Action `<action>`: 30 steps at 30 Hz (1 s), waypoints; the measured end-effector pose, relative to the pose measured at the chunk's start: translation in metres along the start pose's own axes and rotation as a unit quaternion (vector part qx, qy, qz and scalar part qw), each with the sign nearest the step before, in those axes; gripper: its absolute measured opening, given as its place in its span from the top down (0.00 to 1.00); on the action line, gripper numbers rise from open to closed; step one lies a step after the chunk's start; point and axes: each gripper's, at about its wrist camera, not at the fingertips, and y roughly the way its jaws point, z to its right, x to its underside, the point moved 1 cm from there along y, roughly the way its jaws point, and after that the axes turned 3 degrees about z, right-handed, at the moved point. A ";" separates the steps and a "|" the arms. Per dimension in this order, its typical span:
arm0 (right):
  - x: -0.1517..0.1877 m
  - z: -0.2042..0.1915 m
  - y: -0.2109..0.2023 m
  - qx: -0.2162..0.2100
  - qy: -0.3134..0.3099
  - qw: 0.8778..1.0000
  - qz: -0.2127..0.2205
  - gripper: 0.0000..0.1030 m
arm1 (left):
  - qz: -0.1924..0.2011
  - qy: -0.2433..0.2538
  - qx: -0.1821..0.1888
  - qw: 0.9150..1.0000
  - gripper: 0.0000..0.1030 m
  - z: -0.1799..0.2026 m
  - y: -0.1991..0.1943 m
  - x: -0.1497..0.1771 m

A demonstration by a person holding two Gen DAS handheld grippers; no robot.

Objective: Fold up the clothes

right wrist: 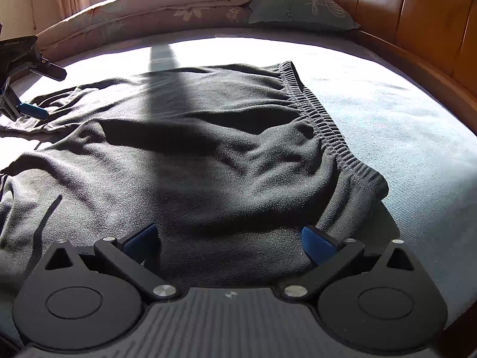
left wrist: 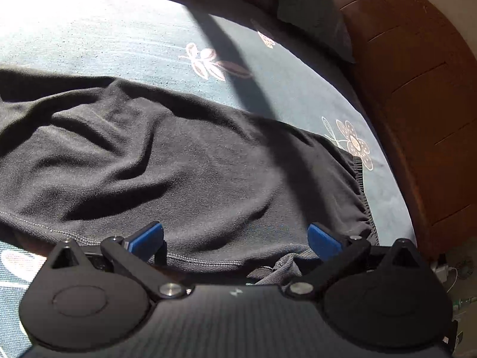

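Your left gripper [left wrist: 235, 238] has its jaws spread wide, gripping nothing, over the near hem of the one black garment [left wrist: 179, 164]. Your right gripper [right wrist: 229, 241] is equally wide, its blue pads [right wrist: 316, 244] just above the fuzzy knit. The garment lies rumpled on the teal bedsheet [right wrist: 402, 137], ribbed elastic waistband [right wrist: 325, 119] at right. One pillow [right wrist: 301, 7] rests far against the glossy wooden headboard [right wrist: 417, 15].
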 end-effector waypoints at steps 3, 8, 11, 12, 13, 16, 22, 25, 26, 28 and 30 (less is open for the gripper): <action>0.000 0.000 0.000 -0.002 0.000 1.000 0.000 0.00 | -0.009 0.027 -0.014 0.999 0.01 0.006 0.006 0.009; 0.000 0.001 0.001 -0.004 -0.003 1.000 0.005 0.00 | 0.005 0.058 -0.035 0.998 0.01 0.019 -0.033 0.012; 0.001 0.000 0.001 -0.004 -0.002 1.000 0.010 0.00 | 0.018 0.098 -0.052 0.994 0.01 0.032 -0.064 0.023; 0.001 0.000 0.001 -0.003 -0.002 1.000 0.011 0.00 | 0.021 0.113 -0.057 0.992 0.01 0.037 -0.074 0.030; 0.001 0.000 0.001 -0.002 -0.001 1.000 0.012 0.00 | 0.019 0.126 -0.058 0.990 0.01 0.040 -0.081 0.038; 0.001 0.001 0.002 0.001 0.006 1.000 0.016 0.00 | -0.014 0.156 -0.066 0.985 0.01 0.047 -0.087 0.081; 0.003 -0.001 0.002 0.011 0.006 1.000 0.026 0.00 | -0.046 0.162 -0.071 0.983 0.01 0.039 -0.083 0.155; 0.001 -0.002 0.000 0.009 0.002 1.000 0.018 0.00 | -0.044 0.131 -0.068 0.988 0.01 0.026 -0.083 0.173; -0.001 -0.002 0.000 0.008 0.001 1.000 0.012 0.00 | -0.039 0.134 -0.069 0.988 0.01 0.026 -0.087 0.177; -0.005 -0.004 -0.004 0.000 0.001 1.000 0.000 0.00 | -0.043 0.123 -0.074 0.989 0.01 0.025 -0.094 0.181; -0.009 -0.010 -0.010 -0.019 -0.001 1.000 -0.004 0.00 | -0.038 0.121 -0.078 0.989 0.01 0.023 -0.104 0.184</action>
